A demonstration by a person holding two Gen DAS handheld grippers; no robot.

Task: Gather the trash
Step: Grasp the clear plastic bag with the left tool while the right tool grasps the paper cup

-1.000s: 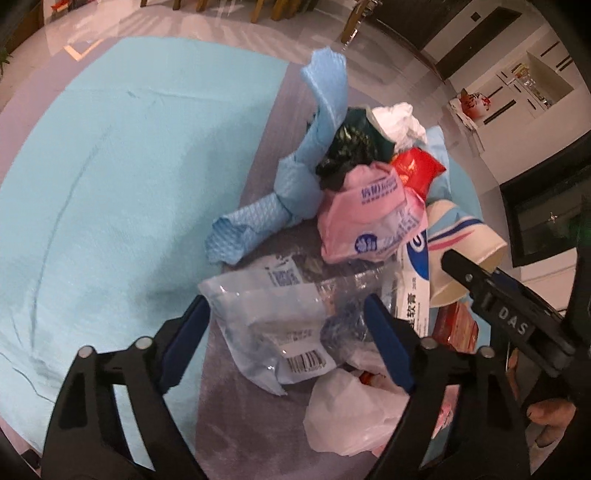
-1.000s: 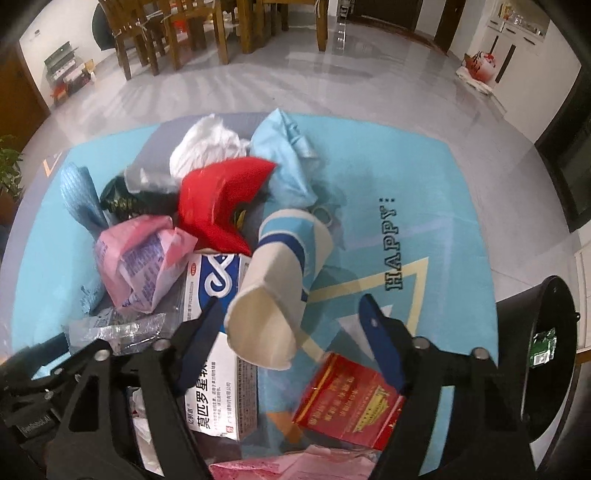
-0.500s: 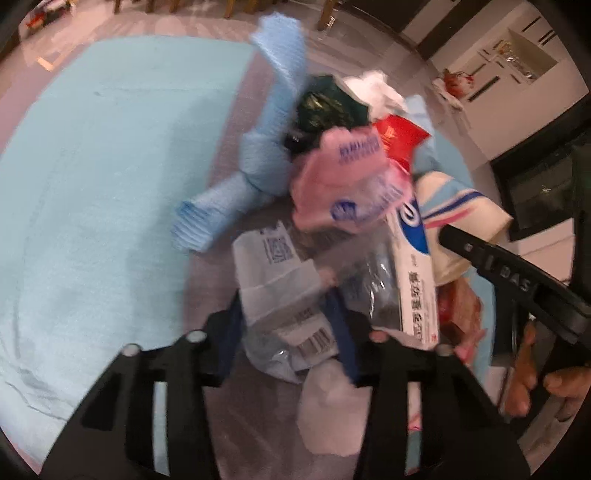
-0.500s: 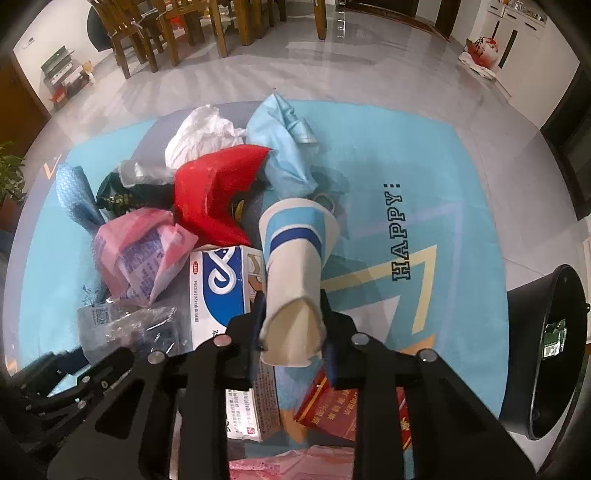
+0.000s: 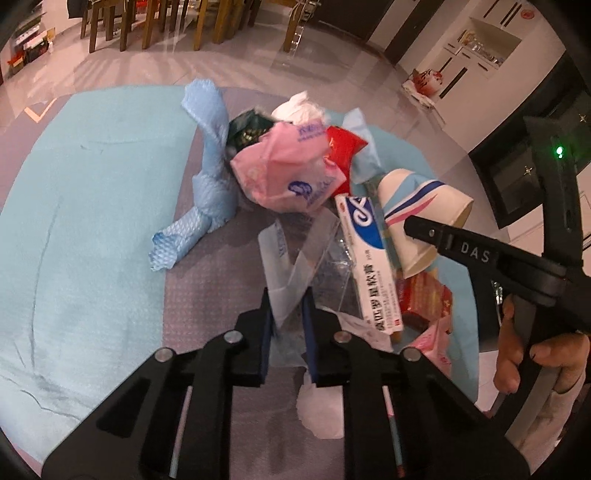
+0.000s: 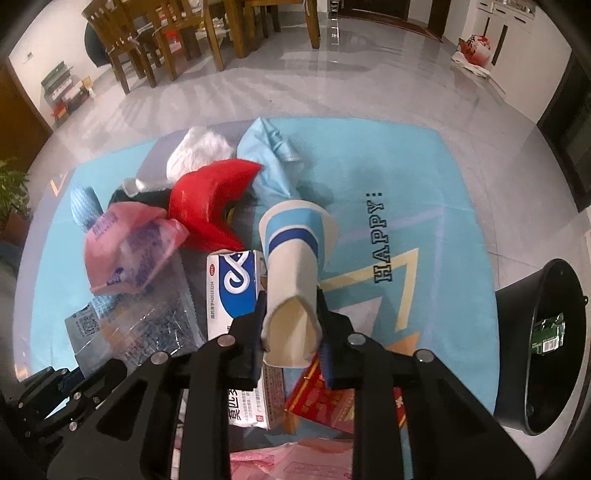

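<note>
A heap of trash lies on a blue rug. My left gripper is shut on a clear plastic wrapper, which also shows in the right wrist view. My right gripper is shut on a white paper cup with blue stripes, squeezing its rim flat; the cup also shows in the left wrist view. Around them lie a pink bag, a red wrapper, a white and blue box, a blue cloth and a red packet.
A black trash bin stands on the floor at the right edge of the rug, with a green label inside. Wooden chairs and a table stand far back. A white tissue lies near my left gripper.
Both grippers have closed: the left on the clear wrapper, the right on the paper cup. Both have lifted back a little, pulling the wrapper and cup up.
</note>
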